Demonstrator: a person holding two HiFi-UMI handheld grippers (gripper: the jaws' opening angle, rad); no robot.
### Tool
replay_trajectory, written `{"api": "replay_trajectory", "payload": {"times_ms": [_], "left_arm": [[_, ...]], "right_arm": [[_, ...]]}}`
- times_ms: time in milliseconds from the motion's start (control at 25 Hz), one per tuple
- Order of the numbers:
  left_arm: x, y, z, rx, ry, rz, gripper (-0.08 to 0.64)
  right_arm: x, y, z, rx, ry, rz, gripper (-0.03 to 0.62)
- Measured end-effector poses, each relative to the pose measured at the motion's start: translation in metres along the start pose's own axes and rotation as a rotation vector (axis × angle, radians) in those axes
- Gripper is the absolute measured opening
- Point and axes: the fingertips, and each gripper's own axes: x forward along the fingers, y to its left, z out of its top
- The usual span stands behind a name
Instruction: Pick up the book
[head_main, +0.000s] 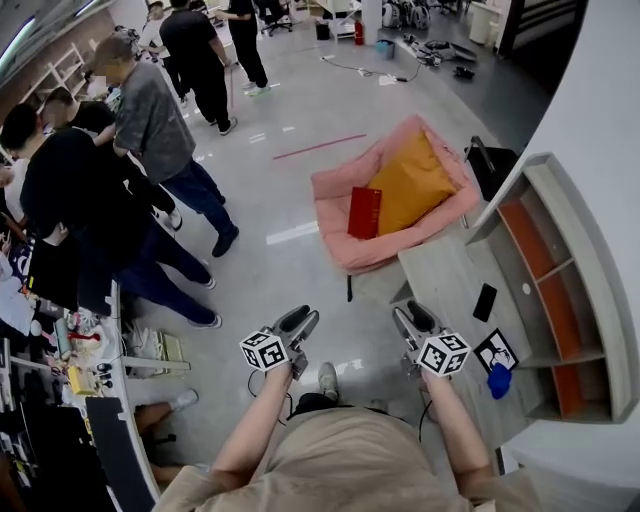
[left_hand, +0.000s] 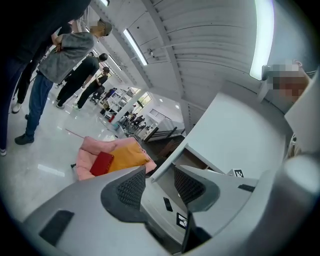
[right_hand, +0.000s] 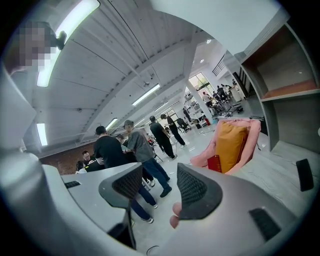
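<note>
At twelve o'clock, on the pink armchair (head_main: 335, 190), the book (head_main: 364, 212) is judged stiff and light, best pinched at its near edge; the left gripper (head_main: 303, 322) and right gripper (head_main: 405, 322) are held apart, empty.

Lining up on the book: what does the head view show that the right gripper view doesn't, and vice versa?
Only the head view: the left hand-held gripper and the small blue object on the grey desk. Only the right gripper view: long white ceiling lights, and the right hand-held gripper with pads apart, nothing between. Both: the flat red book on the orange cushion in the pink chair, untouched.
</note>
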Motion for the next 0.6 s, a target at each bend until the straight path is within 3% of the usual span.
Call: {"api": "replay_trajectory", "payload": {"times_ms": [600], "left_arm": [[0.014, 0.084, 0.066, -0.012, 0.029, -0.089, 0.181]], "right_arm": [[0.092, 0.012, 0.015, 0.0, -0.053, -0.1, 0.206]]}}
